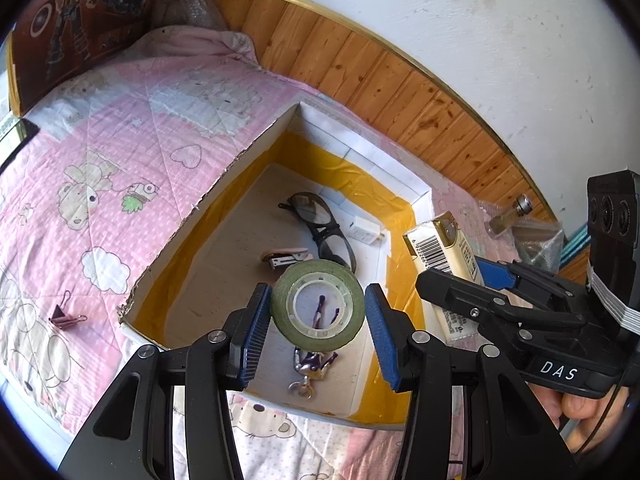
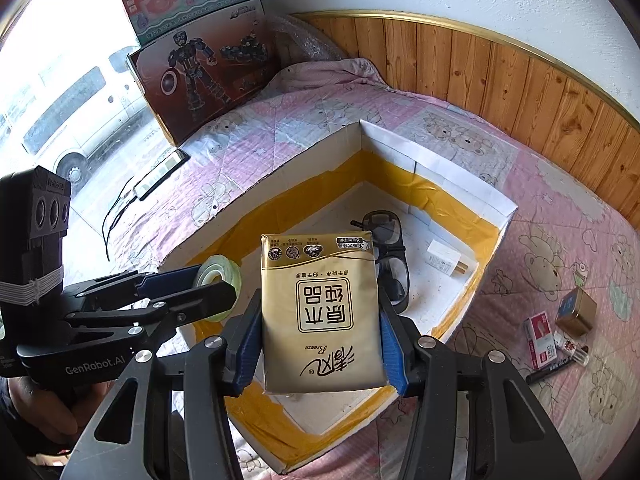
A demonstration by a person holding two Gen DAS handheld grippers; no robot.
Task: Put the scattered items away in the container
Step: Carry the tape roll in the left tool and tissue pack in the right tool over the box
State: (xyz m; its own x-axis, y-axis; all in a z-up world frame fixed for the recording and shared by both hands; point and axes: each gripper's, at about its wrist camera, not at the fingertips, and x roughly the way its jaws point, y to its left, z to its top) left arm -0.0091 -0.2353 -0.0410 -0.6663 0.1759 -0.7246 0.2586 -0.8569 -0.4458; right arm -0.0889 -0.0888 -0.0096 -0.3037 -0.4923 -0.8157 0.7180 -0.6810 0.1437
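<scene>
Left wrist view – left gripper [image 1: 318,308]: its blue-padded fingers [image 1: 256,320] clamp a green roll of clear adhesive tape [image 1: 318,306] by its edges, hanging over the open white cardboard box with yellow-taped inner walls [image 1: 192,216]
Left wrist view – box contents: black-framed glasses [image 1: 320,224], a small stapler [image 1: 284,258], a white plug [image 1: 366,232] and a small purple figurine [image 1: 312,364] lie on the floor of the box
Left wrist view – still out: a pink binder clip [image 1: 66,316] on the pink quilted bed cover [image 1: 120,128]
Right wrist view – right gripper [image 2: 320,320]: fingers closed on the sides of a gold soft pack of tissues [image 2: 320,316], held above the box
Right wrist view – still out: a gold tin [image 2: 576,312] and a red-and-white packet [image 2: 540,338] on the bed, right of the box
Risk: the two grippers sit close together over the box; releasing both at once could knock them together, and the roll dropped on edge may land on the glasses or figurine
</scene>
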